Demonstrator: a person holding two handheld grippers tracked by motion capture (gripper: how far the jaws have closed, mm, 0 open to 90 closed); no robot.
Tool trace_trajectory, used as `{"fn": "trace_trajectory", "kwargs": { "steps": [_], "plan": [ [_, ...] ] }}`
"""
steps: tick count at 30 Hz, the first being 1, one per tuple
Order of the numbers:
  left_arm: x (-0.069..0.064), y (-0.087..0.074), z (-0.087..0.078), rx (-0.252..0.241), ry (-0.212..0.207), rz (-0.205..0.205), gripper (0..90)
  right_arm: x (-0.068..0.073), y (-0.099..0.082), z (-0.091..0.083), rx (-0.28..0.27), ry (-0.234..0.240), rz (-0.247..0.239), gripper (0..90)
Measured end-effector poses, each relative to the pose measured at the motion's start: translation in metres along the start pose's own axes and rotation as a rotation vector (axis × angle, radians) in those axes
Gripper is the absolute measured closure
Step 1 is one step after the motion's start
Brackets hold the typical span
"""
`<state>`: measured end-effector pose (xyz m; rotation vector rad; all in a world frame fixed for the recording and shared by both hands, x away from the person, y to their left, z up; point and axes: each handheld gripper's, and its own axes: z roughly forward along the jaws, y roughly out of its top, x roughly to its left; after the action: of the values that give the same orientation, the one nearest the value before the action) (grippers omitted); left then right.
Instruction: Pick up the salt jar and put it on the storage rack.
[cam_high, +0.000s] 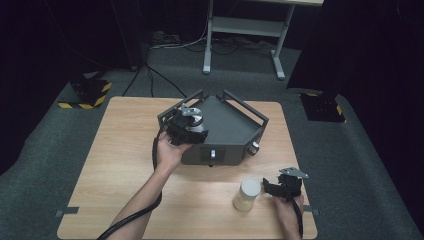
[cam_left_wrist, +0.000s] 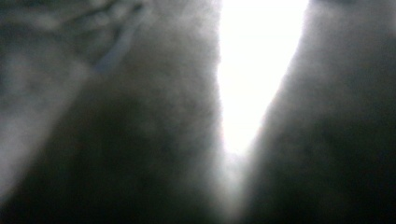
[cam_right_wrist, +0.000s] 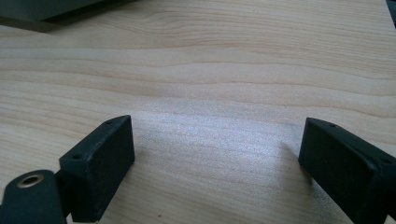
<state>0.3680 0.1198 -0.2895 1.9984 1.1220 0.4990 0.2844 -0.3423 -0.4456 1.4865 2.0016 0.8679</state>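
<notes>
Black tray (cam_high: 235, 131): angular, railed box at the far middle of the surface (cam_high: 100, 170), front face toward the person. It looks like the container the work centres on; the low rails let a hand-held gripper come in over the top.
Surface: light wood, bare grain under the right jaws in the right gripper view; tray edge at top left there (cam_right_wrist: 51, 14).
Jar (cam_high: 247, 194): pale, white-lidded, upright on the near right of the surface, well clear of the tray and just left of the right hand-held gripper. Probably parked within easy reach for the next pick.
Left hand-held gripper (cam_high: 187, 126): held over the tray's near-left corner, reaching in across the rail. Jaws pressed together as far as they go. A small grey, roundish piece (cam_high: 193, 119) sits right at the jaws; I can't tell if it is pinched or just beside them. Left gripper view is a close blur, dark masses with a bright wedge between, so no help.
Right hand-held gripper (cam_high: 276, 187): low on the surface at near right, beside the jar but not touching it. Jaws spread, nothing between them, only wood (cam_right_wrist: 215, 140). Reads as idle or waiting while the left hand works at the tray.
Risk: left reach is tight against the rail; a knock could shift the tray.
</notes>
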Motion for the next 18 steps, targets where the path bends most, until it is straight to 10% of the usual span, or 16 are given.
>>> {"fn": "trace_trajectory", "kwargs": {
  "steps": [18],
  "plan": [
    [0.000,0.000,0.035,0.035,0.071,-0.052,30.3,0.000,0.000,0.000,0.000,0.000,0.000,10.4]
  ]
}}
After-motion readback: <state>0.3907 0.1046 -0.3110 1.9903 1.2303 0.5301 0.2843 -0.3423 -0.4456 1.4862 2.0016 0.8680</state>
